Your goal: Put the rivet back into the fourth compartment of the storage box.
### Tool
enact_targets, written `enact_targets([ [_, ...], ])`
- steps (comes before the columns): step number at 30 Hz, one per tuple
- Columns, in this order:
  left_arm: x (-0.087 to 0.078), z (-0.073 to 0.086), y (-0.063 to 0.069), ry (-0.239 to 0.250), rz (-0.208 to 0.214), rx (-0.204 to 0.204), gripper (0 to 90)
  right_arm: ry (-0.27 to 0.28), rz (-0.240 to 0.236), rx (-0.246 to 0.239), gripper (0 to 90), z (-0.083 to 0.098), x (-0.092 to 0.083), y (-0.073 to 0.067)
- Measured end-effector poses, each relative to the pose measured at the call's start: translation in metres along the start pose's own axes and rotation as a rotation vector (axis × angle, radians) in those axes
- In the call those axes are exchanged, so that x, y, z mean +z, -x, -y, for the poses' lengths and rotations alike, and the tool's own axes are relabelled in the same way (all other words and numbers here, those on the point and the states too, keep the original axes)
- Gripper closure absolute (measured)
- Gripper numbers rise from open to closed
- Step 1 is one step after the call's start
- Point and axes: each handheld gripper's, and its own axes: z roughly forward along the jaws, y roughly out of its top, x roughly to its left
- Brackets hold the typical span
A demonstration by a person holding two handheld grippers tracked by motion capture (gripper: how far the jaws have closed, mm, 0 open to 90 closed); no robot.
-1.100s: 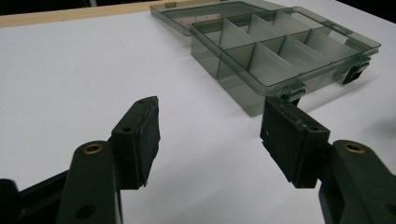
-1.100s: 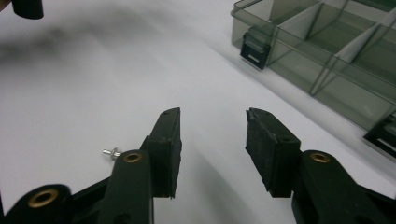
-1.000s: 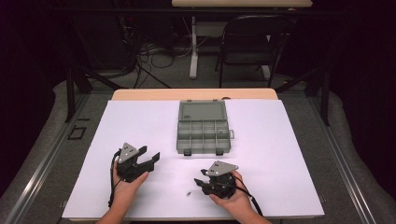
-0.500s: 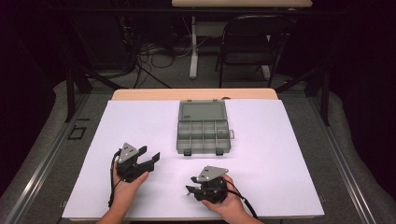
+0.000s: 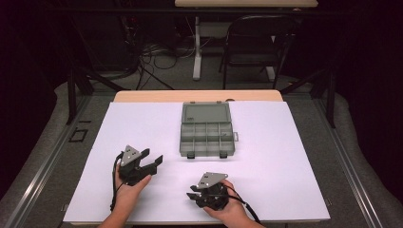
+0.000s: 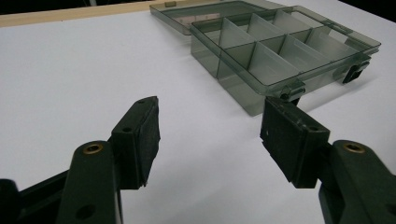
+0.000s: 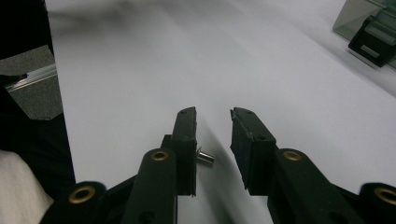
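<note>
Lowering our right gripper (image 7: 213, 122) over a small metal screw (image 7: 205, 157) on the white table sheet (image 5: 285, 166), we have its jaws just closing in, the screw lying between them beside the left pad; the pads do not yet press on it. In the high view this gripper (image 5: 194, 195) sits near the table's front edge, well apart from the grey compartment box (image 5: 207, 139), whose lid lies open. Our left gripper (image 6: 210, 122) rests with jaws spread wide and nothing between them, pointing toward the box (image 6: 280, 51).
</note>
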Motion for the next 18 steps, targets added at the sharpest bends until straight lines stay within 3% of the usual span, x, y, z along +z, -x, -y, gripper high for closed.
enact_targets([
  [3,0.0001,0.0,0.0,0.0,0.0,0.0,37.3,0.019,-0.006,-0.004,73.2,0.0005,0.0017,-0.0015],
  [9,0.0002,0.0,0.0,-0.001,-0.001,0.0,37.3,0.004,-0.03,-0.024,78.2,-0.0018,0.0006,-0.0043],
  [18,0.0002,0.0,-0.0001,-0.001,-0.001,0.001,37.3,-0.008,-0.052,-0.053,78.2,-0.003,0.0042,-0.0081],
])
